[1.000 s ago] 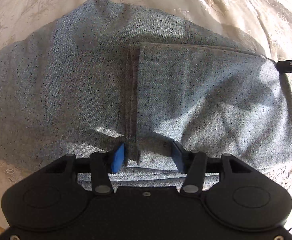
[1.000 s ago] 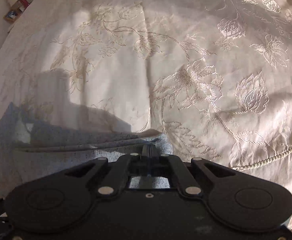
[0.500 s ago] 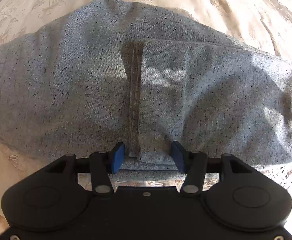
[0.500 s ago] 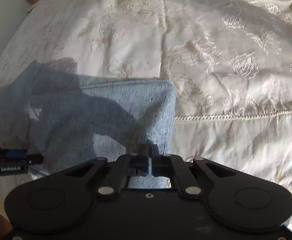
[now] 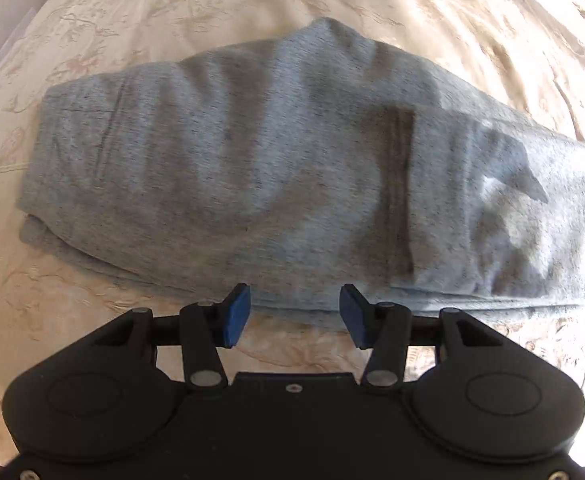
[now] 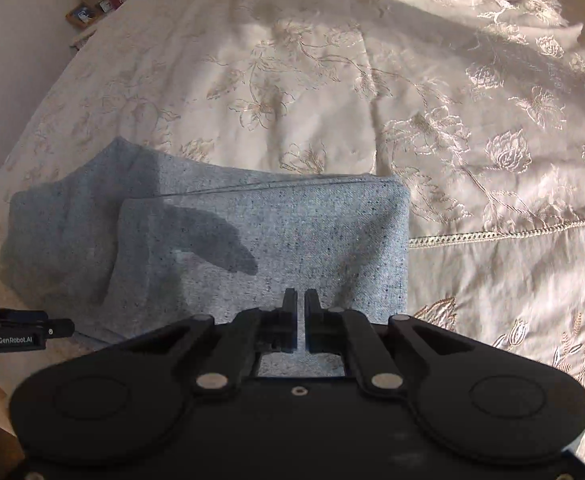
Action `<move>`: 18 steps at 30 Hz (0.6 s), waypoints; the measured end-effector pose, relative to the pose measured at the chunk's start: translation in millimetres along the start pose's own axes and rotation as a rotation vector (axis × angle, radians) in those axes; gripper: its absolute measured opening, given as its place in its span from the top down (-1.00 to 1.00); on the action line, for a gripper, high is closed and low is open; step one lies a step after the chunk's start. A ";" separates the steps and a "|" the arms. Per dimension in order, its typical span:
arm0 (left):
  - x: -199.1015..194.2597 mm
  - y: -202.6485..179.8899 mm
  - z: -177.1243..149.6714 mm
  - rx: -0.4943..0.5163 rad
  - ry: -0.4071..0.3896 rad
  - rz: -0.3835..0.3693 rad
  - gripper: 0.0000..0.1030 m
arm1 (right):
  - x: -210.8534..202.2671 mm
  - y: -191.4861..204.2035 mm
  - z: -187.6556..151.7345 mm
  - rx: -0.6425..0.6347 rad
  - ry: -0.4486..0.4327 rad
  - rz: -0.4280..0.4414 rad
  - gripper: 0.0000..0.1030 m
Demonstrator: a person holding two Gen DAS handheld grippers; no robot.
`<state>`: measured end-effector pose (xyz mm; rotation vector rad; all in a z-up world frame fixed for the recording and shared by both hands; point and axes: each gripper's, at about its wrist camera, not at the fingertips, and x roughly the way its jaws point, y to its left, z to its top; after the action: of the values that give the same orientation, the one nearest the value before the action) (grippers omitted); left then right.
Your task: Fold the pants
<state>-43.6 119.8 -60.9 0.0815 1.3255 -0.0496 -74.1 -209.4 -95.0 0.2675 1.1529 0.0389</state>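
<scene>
Grey pants (image 5: 276, 184) lie folded over on the bed (image 6: 332, 80). Your left gripper (image 5: 294, 316) hangs spread and empty at their near edge; your right gripper (image 6: 300, 312), nearly pressed together, holds nothing. One more fold looks due: pinch the end.

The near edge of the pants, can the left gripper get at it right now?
Probably yes. The left gripper is open, its blue pads either side of a gap facing the near edge of the gray pants. Only bare bedspread lies between; nothing blocks it.
</scene>
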 end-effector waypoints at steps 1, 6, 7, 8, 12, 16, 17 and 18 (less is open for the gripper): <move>-2.1 12.8 3.9 -0.012 -0.011 0.007 -0.11 | 0.1 9.7 2.6 0.002 -0.005 0.005 0.89; -2.8 73.7 34.9 -0.083 -0.051 0.044 -0.11 | 5.5 56.8 3.7 -0.001 0.000 0.012 0.89; -1.5 86.5 39.4 -0.095 -0.054 0.049 -0.12 | 7.5 68.6 4.8 -0.007 0.003 0.013 0.89; 1.4 99.7 44.6 -0.108 -0.057 0.056 -0.12 | 10.0 78.8 5.0 -0.012 0.003 0.012 0.89; 17.0 147.8 64.0 -0.145 -0.064 0.087 -0.12 | 22.2 115.2 6.6 -0.007 0.004 0.013 0.89; 45.8 177.6 72.0 -0.155 -0.031 0.101 -0.24 | 36.5 147.2 11.1 -0.003 0.003 0.005 0.89; 54.4 180.3 71.4 -0.146 -0.006 0.090 -0.27 | 40.0 155.8 13.5 -0.009 0.002 0.000 0.89; 62.6 182.5 67.6 -0.123 0.021 0.073 -0.32 | 42.9 161.6 16.3 -0.015 -0.003 -0.005 0.89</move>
<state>52.0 296.3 -99.6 0.0258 1.3429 0.0944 -24.5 -48.9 -90.4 0.2512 1.1503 0.0422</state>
